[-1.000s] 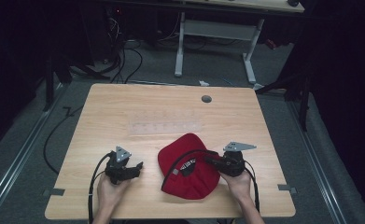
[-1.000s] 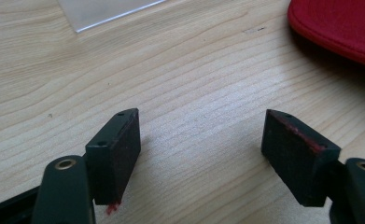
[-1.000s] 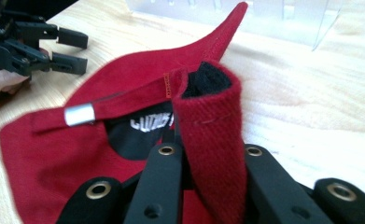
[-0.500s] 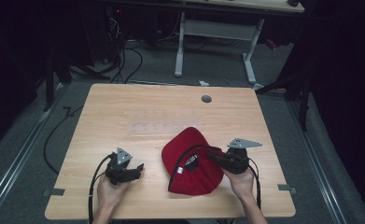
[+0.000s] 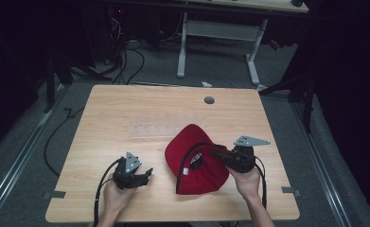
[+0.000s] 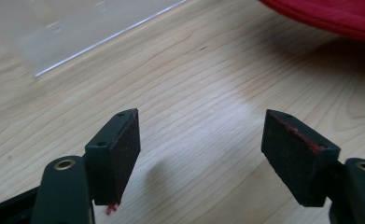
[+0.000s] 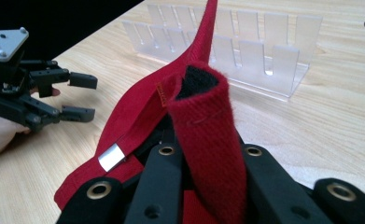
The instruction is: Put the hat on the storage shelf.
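From above, the red cap [image 5: 198, 158] has been tipped up since a second ago, its underside and black sweatband now facing the left side of the wooden table [image 5: 126, 113], where before it lay flatter with the crown up; the right gripper [image 5: 219, 154] has come a little nearer the front edge and reaches in at the cap's rear from the right; the left gripper [image 5: 145, 174] has stayed put near the front left, apart from the cap; a clear plastic rack [image 5: 156, 129] sits mid-table just behind the cap, and nothing can be made out in its slots. In the left gripper view, the jaws stand spread wide over bare wood with nothing between them; the cap's red edge [image 6: 329, 16] crosses the top right corner and the rack [image 6: 77, 28] the top left. In the right gripper view, the jaws are pressed together on the cap's red strap [image 7: 208, 140], a small metal clasp [image 7: 111, 156] just beside; the rack's slots [image 7: 245, 42] stand empty beyond, and the left gripper [image 7: 80, 97] waits open at the left.
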A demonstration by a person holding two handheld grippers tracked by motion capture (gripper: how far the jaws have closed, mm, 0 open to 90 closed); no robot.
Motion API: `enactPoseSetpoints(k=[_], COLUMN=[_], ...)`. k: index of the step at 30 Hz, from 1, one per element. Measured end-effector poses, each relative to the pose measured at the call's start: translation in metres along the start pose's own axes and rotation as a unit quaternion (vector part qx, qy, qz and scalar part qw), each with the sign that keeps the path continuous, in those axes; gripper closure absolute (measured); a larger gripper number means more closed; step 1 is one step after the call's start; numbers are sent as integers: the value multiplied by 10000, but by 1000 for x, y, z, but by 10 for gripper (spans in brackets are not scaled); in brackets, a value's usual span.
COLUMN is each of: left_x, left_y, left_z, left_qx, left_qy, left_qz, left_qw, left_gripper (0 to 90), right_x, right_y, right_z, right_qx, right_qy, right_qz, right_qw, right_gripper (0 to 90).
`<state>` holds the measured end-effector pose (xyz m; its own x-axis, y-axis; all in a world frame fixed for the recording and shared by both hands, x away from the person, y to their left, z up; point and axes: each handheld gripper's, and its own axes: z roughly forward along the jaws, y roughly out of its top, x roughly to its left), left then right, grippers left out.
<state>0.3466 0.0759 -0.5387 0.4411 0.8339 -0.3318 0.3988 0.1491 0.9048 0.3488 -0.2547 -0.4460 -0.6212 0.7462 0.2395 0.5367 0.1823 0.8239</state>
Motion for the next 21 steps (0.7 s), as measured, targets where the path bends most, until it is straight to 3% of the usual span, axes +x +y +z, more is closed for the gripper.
enactPoseSetpoints(k=[6, 12, 19, 21], left_x=[-16, -29, -43, -46], left_y=[1, 1, -2, -4], left_z=[4, 10, 20, 21], left_qx=[56, -42, 209, 207], left_qy=[-249, -444, -405, -453], left_qz=[84, 20, 33, 130], left_qw=[9996, 9990, 9990, 9987], left_gripper=[273, 260, 291, 292], right_x=[1, 6, 13, 13], right_y=[10, 22, 38, 40], right_z=[-2, 0, 4, 6], right_qx=[-32, -67, -143, -117], right_qy=[38, 88, 214, 230], right_qz=[31, 24, 2, 2], right_qw=[10000, 9999, 9997, 9997], right_gripper=[851, 851, 851, 850])
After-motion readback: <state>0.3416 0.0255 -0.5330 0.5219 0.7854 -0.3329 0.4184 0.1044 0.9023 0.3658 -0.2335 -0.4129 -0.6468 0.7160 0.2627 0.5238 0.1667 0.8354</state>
